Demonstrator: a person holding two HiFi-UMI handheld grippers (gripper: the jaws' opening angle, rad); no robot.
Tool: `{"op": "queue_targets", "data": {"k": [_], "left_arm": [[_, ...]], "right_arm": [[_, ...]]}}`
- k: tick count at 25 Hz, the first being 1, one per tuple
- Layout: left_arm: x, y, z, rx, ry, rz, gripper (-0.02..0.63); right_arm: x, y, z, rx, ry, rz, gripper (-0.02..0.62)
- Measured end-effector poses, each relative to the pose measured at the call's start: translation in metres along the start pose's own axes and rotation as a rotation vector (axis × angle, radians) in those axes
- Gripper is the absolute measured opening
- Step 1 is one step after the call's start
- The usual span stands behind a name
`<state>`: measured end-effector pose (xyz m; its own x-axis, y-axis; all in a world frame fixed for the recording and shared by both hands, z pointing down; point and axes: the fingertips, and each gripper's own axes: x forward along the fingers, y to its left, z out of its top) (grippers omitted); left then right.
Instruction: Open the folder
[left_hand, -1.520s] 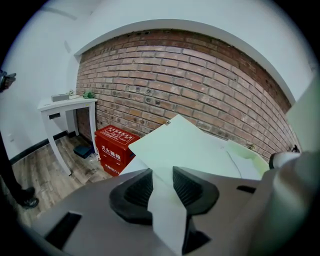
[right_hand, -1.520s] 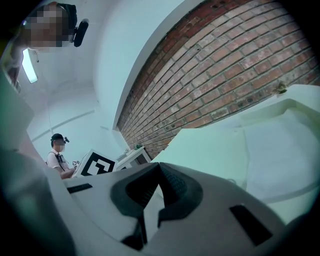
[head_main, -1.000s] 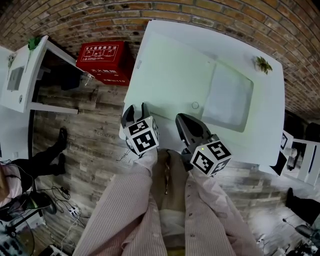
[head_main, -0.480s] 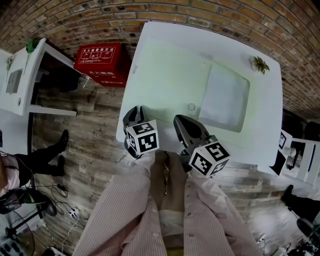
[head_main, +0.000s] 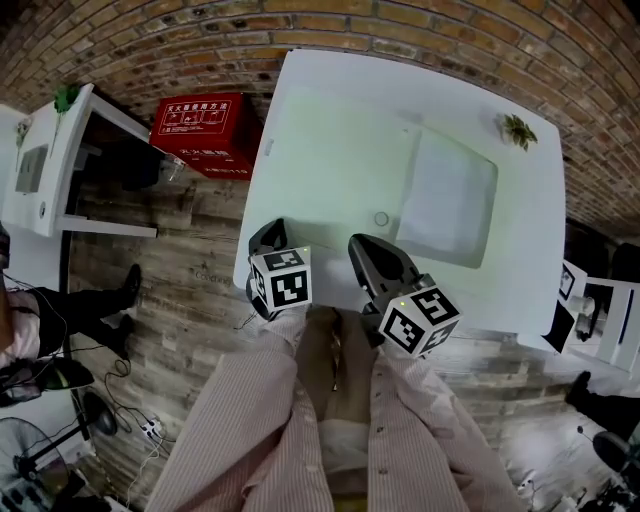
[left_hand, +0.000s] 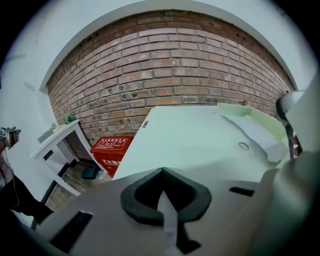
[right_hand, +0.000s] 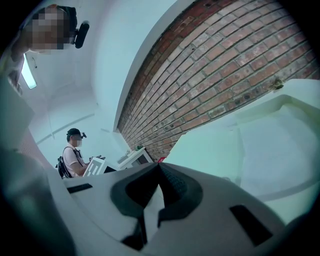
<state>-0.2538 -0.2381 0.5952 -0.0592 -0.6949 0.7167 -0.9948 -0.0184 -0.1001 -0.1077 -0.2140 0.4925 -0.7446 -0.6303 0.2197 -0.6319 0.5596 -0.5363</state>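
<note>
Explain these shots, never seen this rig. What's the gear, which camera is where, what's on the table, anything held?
No robot here: a person holds a two-jaw gripper in each hand, each with a marker cube. The head view looks down from the person's head; the left gripper and right gripper are at the near edge of a white table. The other two views ride on the grippers and look along their jaws. On the table lies a pale green folder, flat, with a small ring on it, and a little plant at the far corner. Both grippers are shut and hold nothing.
</note>
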Motion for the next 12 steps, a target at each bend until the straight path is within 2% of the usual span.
{"op": "queue_targets", "data": {"k": [6,10,12], "left_arm": [[0.001,0.001,-0.003,-0.032,0.007,-0.074,-0.006],[-0.009,-0.002,-0.003,0.064,-0.02,-0.139,-0.006],[-0.018,-0.003,0.004,0.076,-0.055,-0.154,-0.006]], "right_arm": [[0.001,0.007,0.011,-0.023,-0.018,0.009,0.005],[-0.01,0.007,0.025,-0.047,-0.039,-0.003,0.005],[-0.019,0.002,0.033,-0.057,-0.054,-0.019,0.005]]}}
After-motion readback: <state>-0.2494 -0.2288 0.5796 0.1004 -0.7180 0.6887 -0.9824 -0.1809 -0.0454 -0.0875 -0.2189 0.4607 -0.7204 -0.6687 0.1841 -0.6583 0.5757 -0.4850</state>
